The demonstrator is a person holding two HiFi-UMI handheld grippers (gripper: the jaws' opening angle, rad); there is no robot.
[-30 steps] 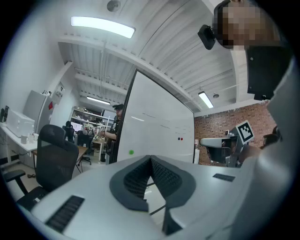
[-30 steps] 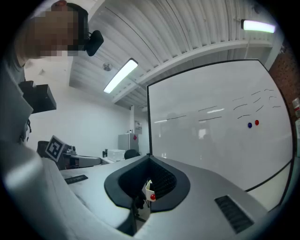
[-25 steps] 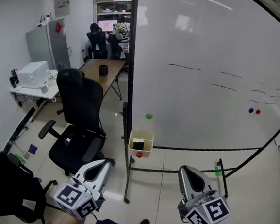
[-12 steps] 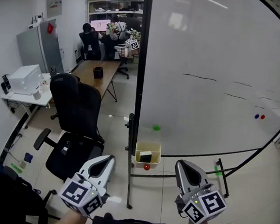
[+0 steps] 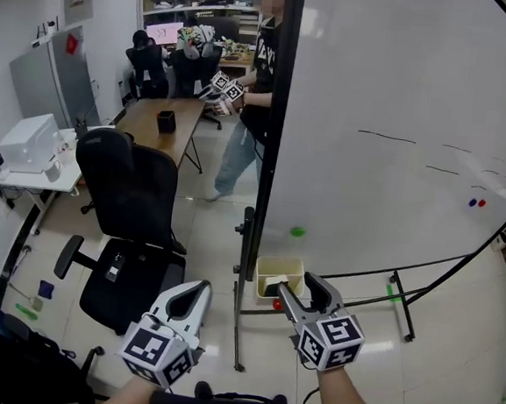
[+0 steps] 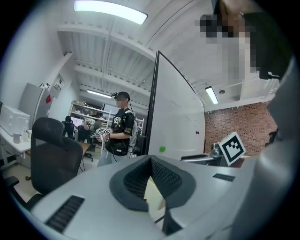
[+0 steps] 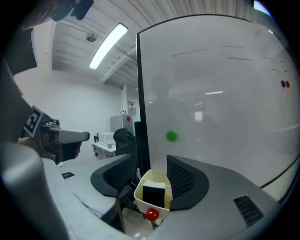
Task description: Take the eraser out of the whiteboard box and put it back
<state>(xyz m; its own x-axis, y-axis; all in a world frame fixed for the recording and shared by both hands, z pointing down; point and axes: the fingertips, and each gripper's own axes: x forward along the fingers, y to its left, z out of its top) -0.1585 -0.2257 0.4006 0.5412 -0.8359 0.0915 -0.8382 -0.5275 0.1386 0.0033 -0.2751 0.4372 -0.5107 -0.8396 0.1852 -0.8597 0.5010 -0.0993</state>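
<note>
scribbles (image 5: 386,136) unreadable on whiteboard (image 5: 385,199) above eraser (image 7: 153,192)

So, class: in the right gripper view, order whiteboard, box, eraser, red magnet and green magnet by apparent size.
Largest first:
whiteboard
box
eraser
red magnet and green magnet, which look alike, so unranked.
</note>
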